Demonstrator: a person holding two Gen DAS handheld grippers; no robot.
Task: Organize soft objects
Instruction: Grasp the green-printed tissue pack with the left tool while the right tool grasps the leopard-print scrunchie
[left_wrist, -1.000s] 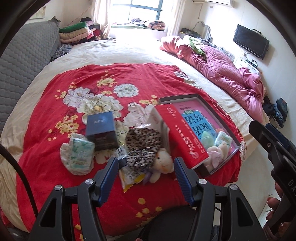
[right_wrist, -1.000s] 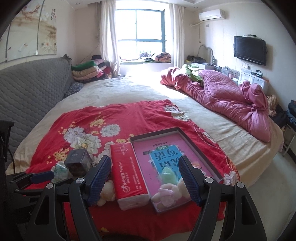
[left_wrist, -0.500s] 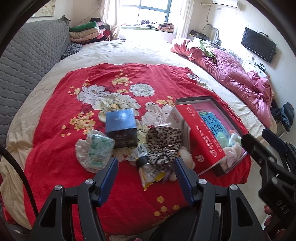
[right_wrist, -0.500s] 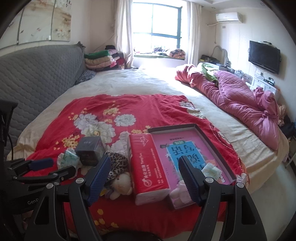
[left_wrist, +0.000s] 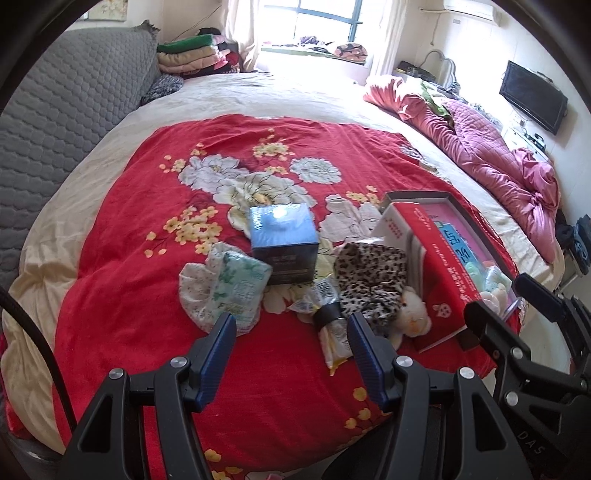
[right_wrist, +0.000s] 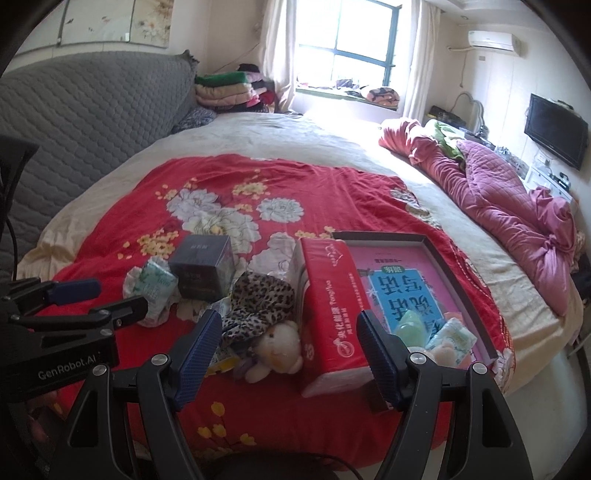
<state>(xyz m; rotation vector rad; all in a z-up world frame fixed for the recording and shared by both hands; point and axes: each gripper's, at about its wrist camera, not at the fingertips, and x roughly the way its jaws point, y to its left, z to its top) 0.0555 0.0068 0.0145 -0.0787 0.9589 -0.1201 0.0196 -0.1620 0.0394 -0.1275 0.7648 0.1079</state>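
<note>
On the red flowered blanket (left_wrist: 184, 332) lies a pile: a leopard-print cloth (left_wrist: 369, 280) (right_wrist: 262, 299), a white plush toy (left_wrist: 413, 317) (right_wrist: 275, 349), a green-and-white soft pack (left_wrist: 236, 284) (right_wrist: 157, 284) and a yellow packet (left_wrist: 332, 343). My left gripper (left_wrist: 291, 328) hovers open just short of the pile, nothing between its fingers. My right gripper (right_wrist: 290, 325) is open above the plush toy and the red tissue pack (right_wrist: 332, 306), touching neither. The red pack leans on a dark tray (right_wrist: 436, 254) that holds a pink book and small soft items (right_wrist: 452, 338).
A dark blue box (left_wrist: 282, 240) stands behind the pile. A crumpled pink quilt (right_wrist: 517, 199) lies along the bed's right side. Folded blankets (right_wrist: 225, 88) are stacked by the window, and a grey padded headboard (right_wrist: 92, 110) is at the left. The bed's edge runs just below the grippers.
Both grippers have come down and drifted left toward the bed, so the pile sits further right and larger in both views. Both jaws keep the same width. No object has moved.
</note>
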